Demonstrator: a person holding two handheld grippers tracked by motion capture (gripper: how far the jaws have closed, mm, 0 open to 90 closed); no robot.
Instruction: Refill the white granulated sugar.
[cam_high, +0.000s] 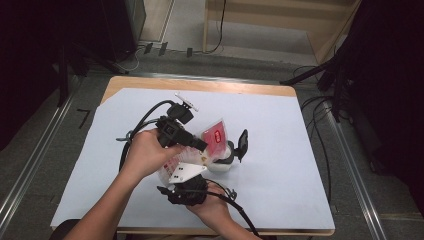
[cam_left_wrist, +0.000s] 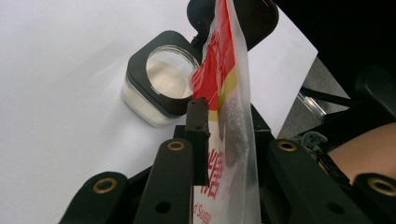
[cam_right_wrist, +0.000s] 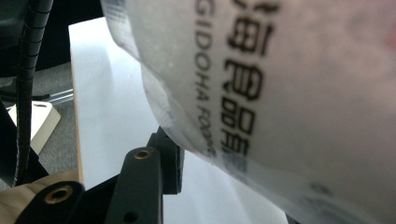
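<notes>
The left tool (cam_left_wrist: 224, 135) pinches the sugar bag (cam_left_wrist: 229, 93), its top edge tilted toward the open jar (cam_left_wrist: 161, 77) at upper left, while the right tool (cam_high: 187, 192) clasps the bag's bottom.

Both arms are showing bare, no sleeves. The left hand-held gripper (cam_high: 202, 145) is looking black and chunky, trailing a black cable. The right hand-held gripper (cam_high: 172, 170) is wearing a grey three-cornered plate. Brass-coloured screws are shining on the black jaws.
</notes>
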